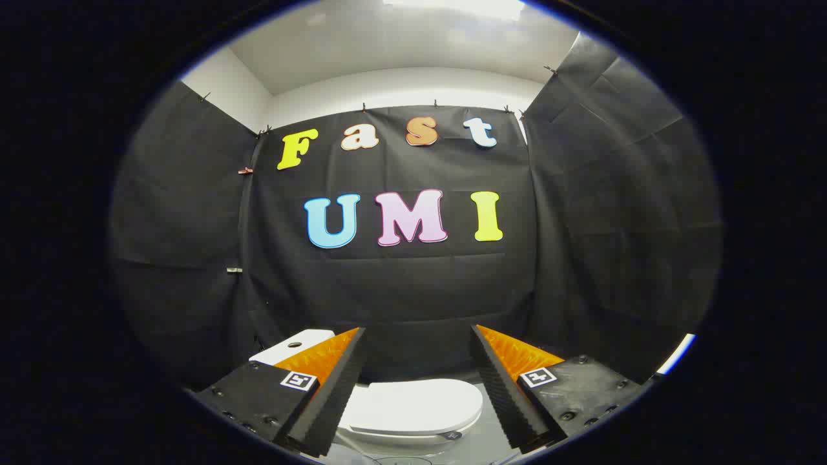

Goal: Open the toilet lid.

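A white toilet sits low ahead, its lid (413,403) lying flat and closed over the bowl. The white tank top (294,343) with a round flush button shows behind the left finger. My gripper (417,336) hovers above and short of the toilet, open wide, with nothing between its fingers. The lid appears in the gap between the two fingers, well below them. The lower part of the bowl is hidden.
Black cloth walls close the booth at the back and on both sides, close behind the toilet. A grey floor strip (481,445) shows to the right of the bowl. White wall and ceiling rise above the cloth.
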The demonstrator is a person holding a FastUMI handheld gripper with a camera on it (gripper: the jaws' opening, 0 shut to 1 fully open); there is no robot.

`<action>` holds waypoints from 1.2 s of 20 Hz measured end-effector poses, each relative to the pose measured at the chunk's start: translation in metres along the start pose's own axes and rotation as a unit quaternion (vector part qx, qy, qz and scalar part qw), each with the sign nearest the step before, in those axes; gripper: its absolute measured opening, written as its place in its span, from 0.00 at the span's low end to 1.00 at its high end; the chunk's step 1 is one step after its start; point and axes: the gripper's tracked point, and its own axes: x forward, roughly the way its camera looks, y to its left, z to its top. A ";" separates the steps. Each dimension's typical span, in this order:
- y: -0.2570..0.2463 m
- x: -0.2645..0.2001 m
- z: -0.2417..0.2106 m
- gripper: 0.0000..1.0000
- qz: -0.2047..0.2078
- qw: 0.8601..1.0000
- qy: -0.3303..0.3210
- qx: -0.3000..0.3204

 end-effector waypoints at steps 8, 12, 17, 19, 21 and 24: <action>0.004 -0.004 0.009 0.98 0.000 1.000 -0.007 -0.013; 0.006 -0.005 0.011 0.98 0.001 1.000 -0.005 -0.014; 0.005 -0.007 0.010 0.98 0.000 1.000 -0.005 -0.011; 0.003 -0.007 0.008 0.98 -0.003 1.000 -0.001 -0.010; 0.002 -0.006 0.008 0.98 -0.004 1.000 -0.001 -0.005; -0.003 -0.006 0.005 0.98 -0.010 1.000 -0.001 0.001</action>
